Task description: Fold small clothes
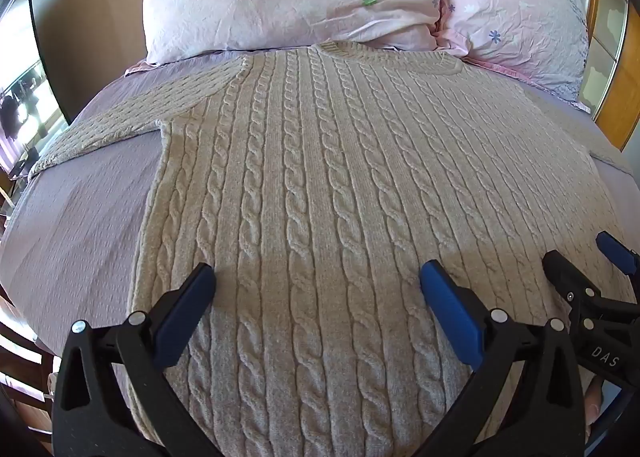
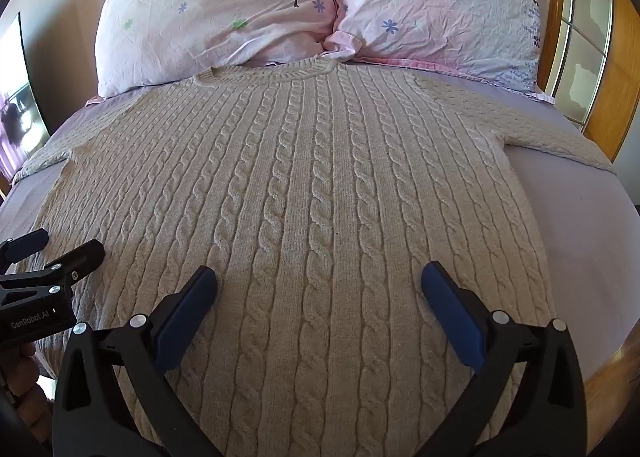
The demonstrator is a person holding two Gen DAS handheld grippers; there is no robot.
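A beige cable-knit sweater [image 1: 320, 161] lies flat and face up on the bed, collar toward the pillows, sleeves spread out to both sides. It also fills the right wrist view [image 2: 320, 185]. My left gripper [image 1: 318, 277] is open and empty, hovering over the sweater's lower left part. My right gripper [image 2: 319, 277] is open and empty over the lower right part. The right gripper's fingers [image 1: 568, 269] show at the right edge of the left wrist view. The left gripper's fingers [image 2: 80, 253] show at the left edge of the right wrist view.
The bed has a lilac sheet [image 1: 80, 217]. Two pink floral pillows [image 2: 224, 17] [image 2: 436, 5] lie at its head. A wooden headboard frame [image 2: 624, 69] stands at the right. A dark screen [image 1: 20, 77] leans against the wall at the left.
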